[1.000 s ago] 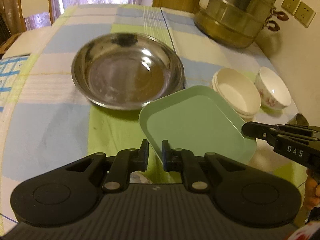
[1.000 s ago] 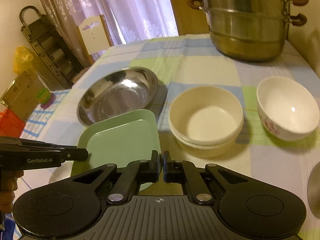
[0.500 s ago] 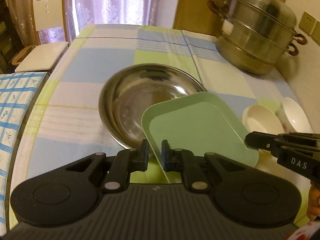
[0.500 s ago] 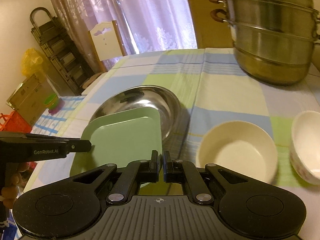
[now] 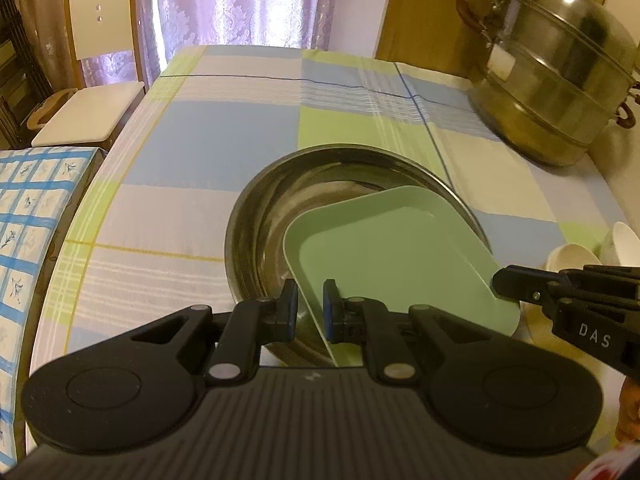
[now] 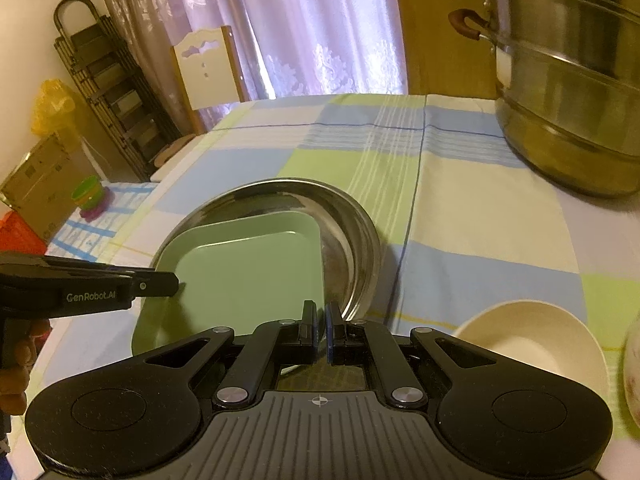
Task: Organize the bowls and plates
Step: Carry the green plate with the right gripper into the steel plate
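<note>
A checked tablecloth (image 5: 224,148) fills both views. The steel steamer (image 5: 560,80) sits at upper right. At centre, the steel basin (image 5: 260,232) lies under the green square plate (image 5: 400,256). The left gripper (image 5: 310,308) clamps the plate's left edge; the right gripper (image 6: 321,330) pinches its right edge. A cream bowl (image 6: 532,344) sits lower right.

left claw (image 5: 310,309): narrow gap, level | right claw (image 6: 322,332): nearly closed, level
</note>
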A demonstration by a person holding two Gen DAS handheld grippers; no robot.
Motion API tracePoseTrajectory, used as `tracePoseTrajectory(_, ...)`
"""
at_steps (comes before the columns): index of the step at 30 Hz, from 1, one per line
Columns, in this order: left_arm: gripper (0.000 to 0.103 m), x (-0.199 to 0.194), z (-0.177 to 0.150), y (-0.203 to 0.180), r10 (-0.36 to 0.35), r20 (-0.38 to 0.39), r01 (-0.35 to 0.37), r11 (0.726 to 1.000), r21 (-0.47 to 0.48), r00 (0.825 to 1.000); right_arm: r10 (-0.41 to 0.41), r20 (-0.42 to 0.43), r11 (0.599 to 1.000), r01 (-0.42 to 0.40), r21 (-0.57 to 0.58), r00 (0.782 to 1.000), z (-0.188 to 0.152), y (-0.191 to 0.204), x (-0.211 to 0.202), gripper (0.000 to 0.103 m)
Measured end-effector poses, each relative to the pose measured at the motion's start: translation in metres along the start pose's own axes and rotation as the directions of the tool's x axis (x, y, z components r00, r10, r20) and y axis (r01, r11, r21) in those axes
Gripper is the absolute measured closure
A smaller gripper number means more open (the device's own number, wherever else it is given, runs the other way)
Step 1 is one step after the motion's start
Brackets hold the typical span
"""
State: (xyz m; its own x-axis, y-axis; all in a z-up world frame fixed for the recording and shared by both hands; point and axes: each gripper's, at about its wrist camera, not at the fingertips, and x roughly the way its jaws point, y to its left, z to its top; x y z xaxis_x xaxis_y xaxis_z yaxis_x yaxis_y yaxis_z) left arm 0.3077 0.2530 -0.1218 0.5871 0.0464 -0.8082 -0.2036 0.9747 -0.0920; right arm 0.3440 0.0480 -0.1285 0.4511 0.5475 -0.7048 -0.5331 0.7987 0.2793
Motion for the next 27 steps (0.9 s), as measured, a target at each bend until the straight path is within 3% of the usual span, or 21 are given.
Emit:
tracePoseTrajectory(14, 0.092, 0.033, 0.014, 0.013, -0.006, -0.036, 0.007, 1.0, 0.005, 0.999, -0.04, -0.051, 0.999, 0.04, 0.001, 0.998, 0.004, 0.002, 0.034, 0.098)
tracePoseTrajectory(27, 0.091, 0.03, 0.026, 0.016, -0.001, -0.009, 0.001, 1.0, 0.004, 1.0, -0.068, -0.015, 0.998, 0.068, 0.005, 0.998, 0.01, 0.003, 0.032, 0.098)
